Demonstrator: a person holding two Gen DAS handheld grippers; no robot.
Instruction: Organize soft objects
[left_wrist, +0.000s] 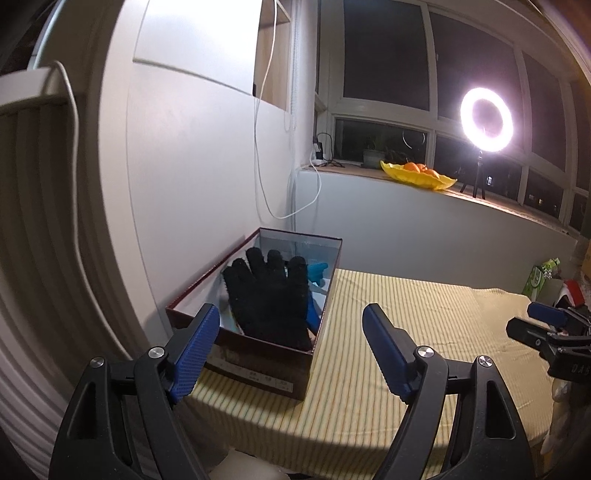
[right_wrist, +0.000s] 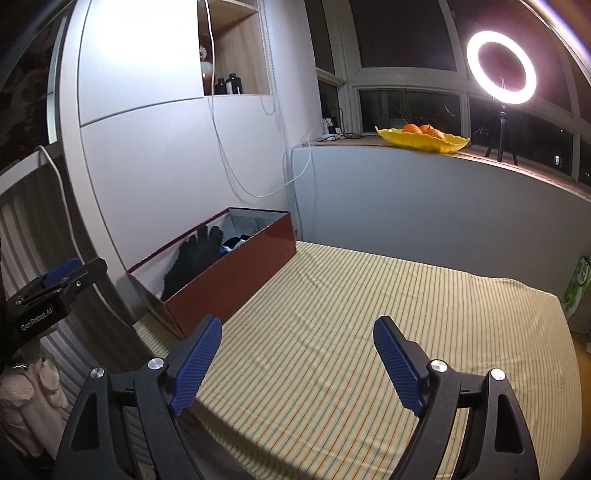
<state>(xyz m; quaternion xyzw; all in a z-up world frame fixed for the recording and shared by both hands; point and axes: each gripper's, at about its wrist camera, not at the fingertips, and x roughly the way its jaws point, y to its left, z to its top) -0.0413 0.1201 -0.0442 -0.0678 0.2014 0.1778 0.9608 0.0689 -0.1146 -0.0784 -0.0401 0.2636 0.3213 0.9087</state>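
A black knit glove (left_wrist: 271, 299) lies in an open dark red box (left_wrist: 258, 363), fingers pointing away, on top of blue and teal soft items (left_wrist: 317, 275). The box (right_wrist: 236, 273) stands on the striped yellow cloth (right_wrist: 351, 332) by the white wall; the glove (right_wrist: 192, 258) shows inside it there too. My left gripper (left_wrist: 291, 350) is open and empty, just in front of the box's near end. My right gripper (right_wrist: 297, 362) is open and empty over the cloth, right of the box. The right gripper also shows in the left wrist view (left_wrist: 546, 325), and the left gripper in the right wrist view (right_wrist: 59, 280).
A lit ring light on a tripod (left_wrist: 485, 120) and a yellow dish of oranges (left_wrist: 419, 175) stand on the window sill. White cables (left_wrist: 266, 184) hang down the wall. A green and white pack (left_wrist: 541, 277) stands at the cloth's far right. A ribbed white panel (left_wrist: 33, 277) is at left.
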